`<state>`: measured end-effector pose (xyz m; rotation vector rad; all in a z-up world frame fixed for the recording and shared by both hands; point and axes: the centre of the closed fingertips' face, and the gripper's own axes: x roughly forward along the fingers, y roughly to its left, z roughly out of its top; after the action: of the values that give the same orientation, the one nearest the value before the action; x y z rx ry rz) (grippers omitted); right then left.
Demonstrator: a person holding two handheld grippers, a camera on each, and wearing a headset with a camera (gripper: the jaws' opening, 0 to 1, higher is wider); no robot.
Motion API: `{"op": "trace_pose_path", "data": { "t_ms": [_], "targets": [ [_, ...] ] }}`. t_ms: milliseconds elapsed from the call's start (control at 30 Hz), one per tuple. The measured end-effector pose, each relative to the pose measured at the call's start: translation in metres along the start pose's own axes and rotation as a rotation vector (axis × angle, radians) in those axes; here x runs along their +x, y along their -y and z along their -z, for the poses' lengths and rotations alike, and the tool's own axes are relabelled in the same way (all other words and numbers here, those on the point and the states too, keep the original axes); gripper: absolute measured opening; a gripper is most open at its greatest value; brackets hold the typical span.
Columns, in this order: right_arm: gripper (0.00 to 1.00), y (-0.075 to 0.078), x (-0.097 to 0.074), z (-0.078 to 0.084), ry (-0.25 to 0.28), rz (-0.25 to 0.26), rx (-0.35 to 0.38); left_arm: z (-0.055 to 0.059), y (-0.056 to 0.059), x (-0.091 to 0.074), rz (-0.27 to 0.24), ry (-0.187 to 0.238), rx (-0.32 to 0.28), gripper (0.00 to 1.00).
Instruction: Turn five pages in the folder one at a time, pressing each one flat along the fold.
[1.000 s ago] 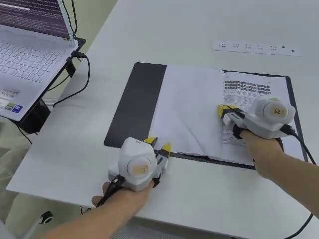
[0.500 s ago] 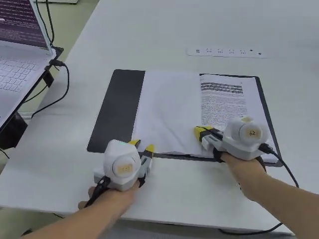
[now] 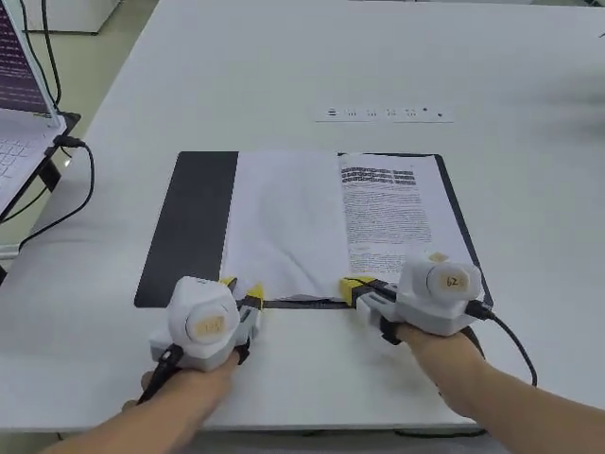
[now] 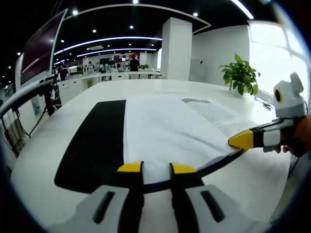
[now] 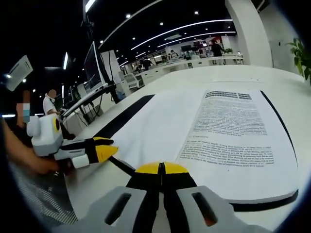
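1. The folder lies open and flat on the white table, close to the front edge. A power strip sits well beyond it. A blank sheet covers the left half and a printed page the right, with the fold between them.
2. Change: over the last second the right gripper has run down the fold from about mid-page to the folder's near edge. The head camera swung too, but the gripper's place on the page did shift.
3. Right gripper now: jaws closed tip to tip with nothing between them. The tips sit at the bottom end of the fold, at or just over the near edge.
4. The left gripper is in the same spot as before, at the near edge of the blank sheet, left of the fold. Its jaws stand a little apart and grip nothing that I can see. Whether the tips touch the paper, I cannot tell.
5. Reading: the pressing stroke for this sheet looks finished. The blank sheet lies mostly flat. There is a slight grey lift at its near edge by the fold, which may want a second pass.
6. Likely next step: the right gripper goes to the outer edge of the printed page to lift it. The count of pages turned cannot be told from here.
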<state>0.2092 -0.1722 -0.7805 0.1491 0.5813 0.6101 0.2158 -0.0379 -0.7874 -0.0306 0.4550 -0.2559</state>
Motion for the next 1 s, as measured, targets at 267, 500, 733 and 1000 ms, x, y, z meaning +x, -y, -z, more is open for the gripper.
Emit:
{"op": "trace_pose_path", "data": {
  "t_ms": [267,500,733,1000],
  "targets": [
    [0.0,-0.011,-0.018,0.012,-0.046,-0.035,0.045,0.0,0.0,0.0,-0.006,0.003,-0.005,0.2],
    [0.0,-0.014,-0.034,0.013,-0.041,-0.028,0.065,0.0,0.0,0.0,-0.008,0.006,-0.002,0.2],
    [0.0,-0.028,-0.051,-0.002,-0.013,-0.057,0.106,0.0,0.0,0.001,-0.011,0.002,0.001,0.2],
    [0.0,-0.045,-0.07,-0.032,0.058,-0.071,0.144,-0.002,0.002,0.001,0.018,-0.045,-0.026,0.23]
  ]
}}
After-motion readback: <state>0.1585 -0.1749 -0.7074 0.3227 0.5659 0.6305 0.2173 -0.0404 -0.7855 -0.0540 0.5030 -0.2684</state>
